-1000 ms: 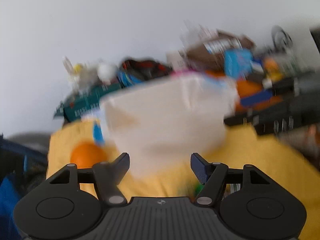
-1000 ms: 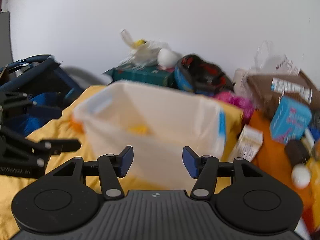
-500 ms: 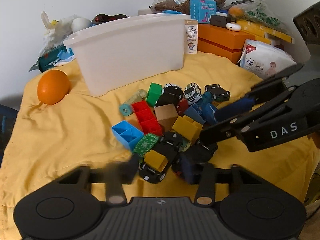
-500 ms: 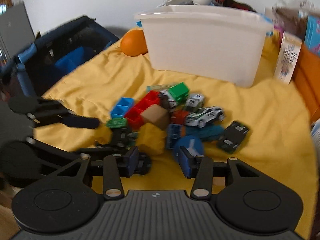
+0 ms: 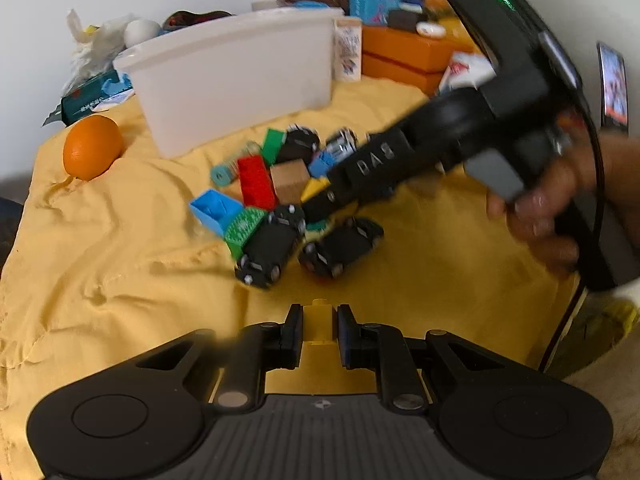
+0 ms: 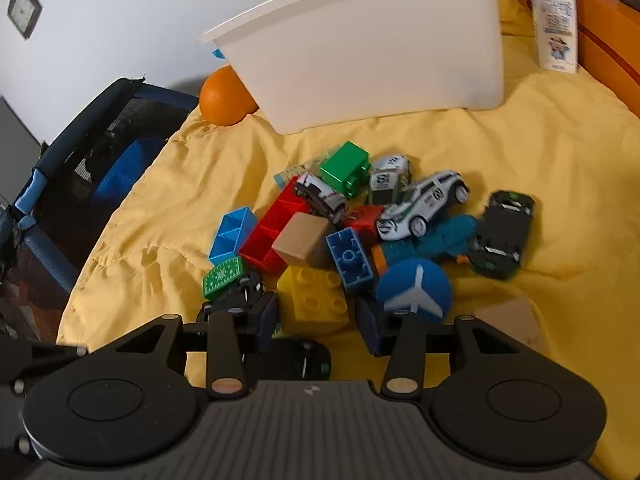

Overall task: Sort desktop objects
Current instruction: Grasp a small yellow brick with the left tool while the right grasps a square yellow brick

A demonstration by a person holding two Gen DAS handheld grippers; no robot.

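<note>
Fingers on my left gripper (image 5: 319, 330) are clamping a small yellow brick (image 5: 319, 322) between their pads, low over the yellow cloth (image 5: 120, 272) and just short of the toy pile. Fingers on my right gripper (image 6: 316, 322) are closing, one on each side of a larger yellow studded brick (image 6: 314, 294), though I cannot tell whether the pads are pressing it yet (blur is softening that edge). That brick is lying at the near edge of the heap, touching a blue brick (image 6: 350, 260) and a tan block (image 6: 304, 240), with a blue disc bearing a white plane (image 6: 414, 290) just beside it. Red bricks (image 6: 272, 232), a green brick (image 6: 346, 168) and several toy cars are crowding behind. Farther back, a white bin (image 6: 372, 44) is standing on the cloth, an orange (image 6: 224, 98) touching its corner.
</note>
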